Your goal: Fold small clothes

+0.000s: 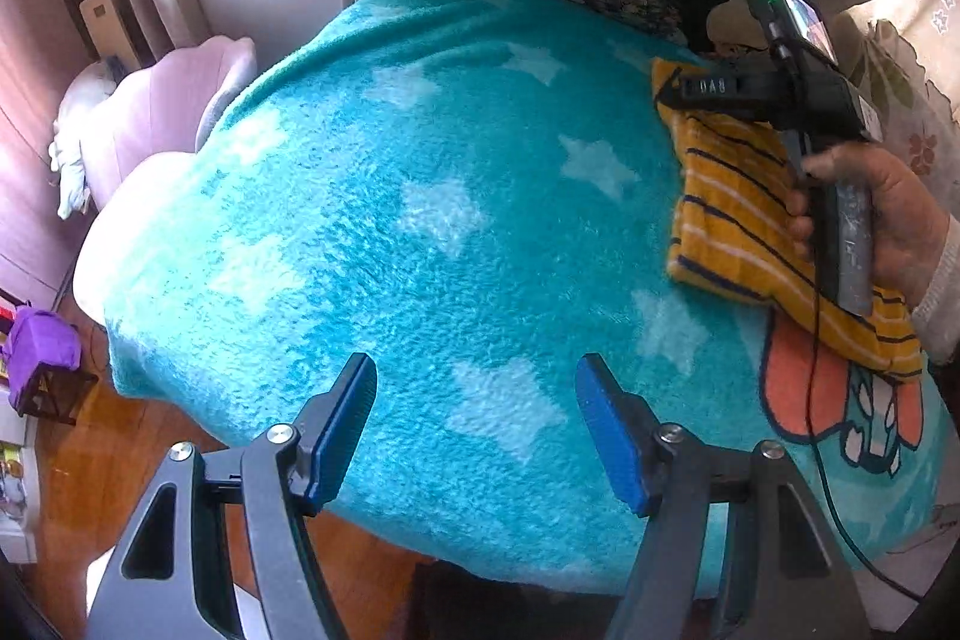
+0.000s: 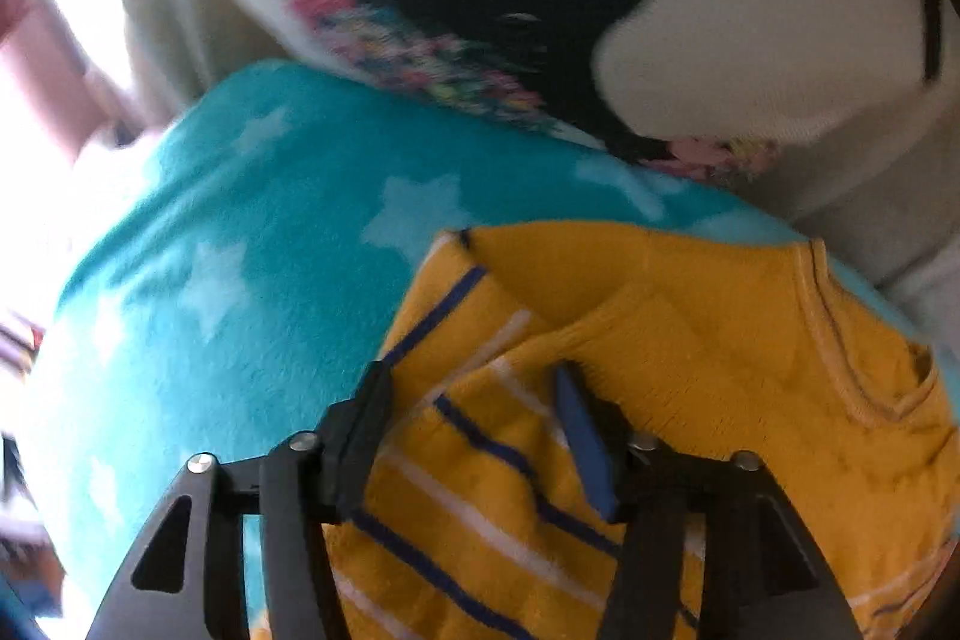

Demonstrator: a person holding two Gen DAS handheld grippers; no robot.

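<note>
Looking down my left tongs (image 1: 477, 433), I see the jaws spread wide with nothing between them, hanging over bare blanket (image 1: 420, 196) near its edge. My right tongs (image 2: 474, 436) are also spread; the garment (image 2: 600, 400) lies under and between the jaws, but the pads do not pinch it, though I cannot tell whether the tips brush the cloth.

That garment is a small yellow knit with navy and white stripes, lying folded on the teal, star-patterned blanket, towards the side by the pillow (image 2: 720, 40). In the right view, which is blurred, its plain yellow part with a ribbed neckline is turned up over the striped part.

The left view shows what the right one misses: the whole right rig from outside, a hand (image 1: 882, 220) gripping its handle above the garment (image 1: 738, 220), a white cuff at the wrist, and a cable trailing down across an orange cartoon print on the blanket. It also takes in the wooden floor (image 1: 120, 460), a pink chair (image 1: 162, 112) and a purple box (image 1: 42, 346) beside the bed.

Only the right view shows the neckline.
</note>
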